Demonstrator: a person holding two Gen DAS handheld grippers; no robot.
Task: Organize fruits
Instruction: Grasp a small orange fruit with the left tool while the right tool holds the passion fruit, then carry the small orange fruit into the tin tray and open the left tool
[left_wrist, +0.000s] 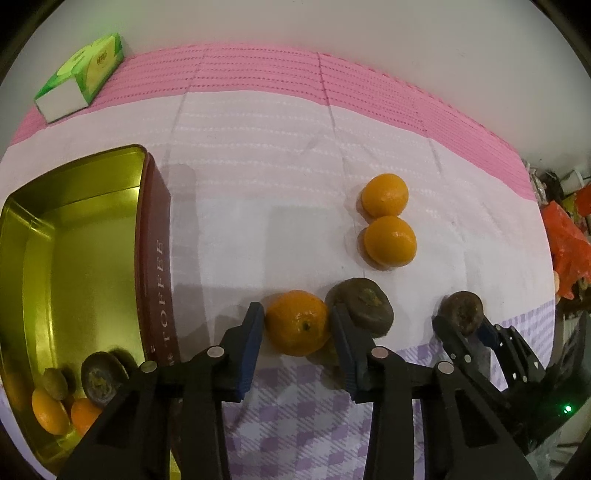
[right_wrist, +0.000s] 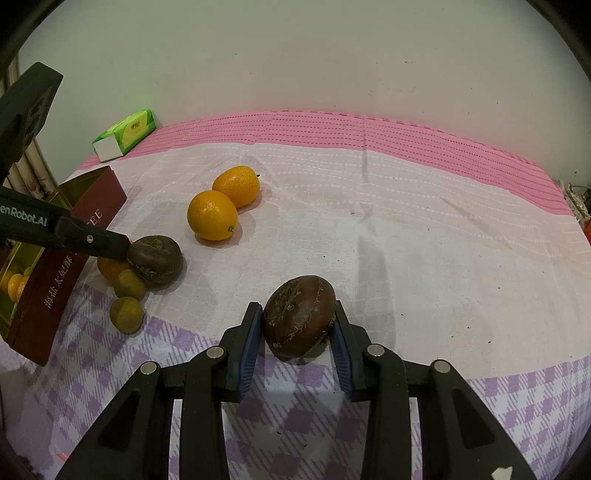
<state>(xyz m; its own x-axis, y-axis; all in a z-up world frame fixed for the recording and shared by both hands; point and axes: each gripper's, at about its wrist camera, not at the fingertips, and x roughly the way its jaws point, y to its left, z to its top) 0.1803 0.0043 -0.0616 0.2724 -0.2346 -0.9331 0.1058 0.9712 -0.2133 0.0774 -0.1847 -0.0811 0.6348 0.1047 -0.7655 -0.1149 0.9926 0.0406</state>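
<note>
The left gripper (left_wrist: 297, 325) pinched a round orange tangerine (left_wrist: 297, 322), bound for the gold-lined tin box (left_wrist: 92, 236) at nine o'clock; the right gripper (right_wrist: 299, 328) clamped a brown wrinkled fruit (right_wrist: 300, 316), likely for the same box.

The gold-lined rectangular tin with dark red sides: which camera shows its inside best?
The left wrist view. It looks down into the gold-lined rectangular tin, showing its bare floor and the orange and brown fruits in its near corner. In the right wrist view the tin is at the left edge, mostly its red side, partly hidden by the left gripper.
</note>
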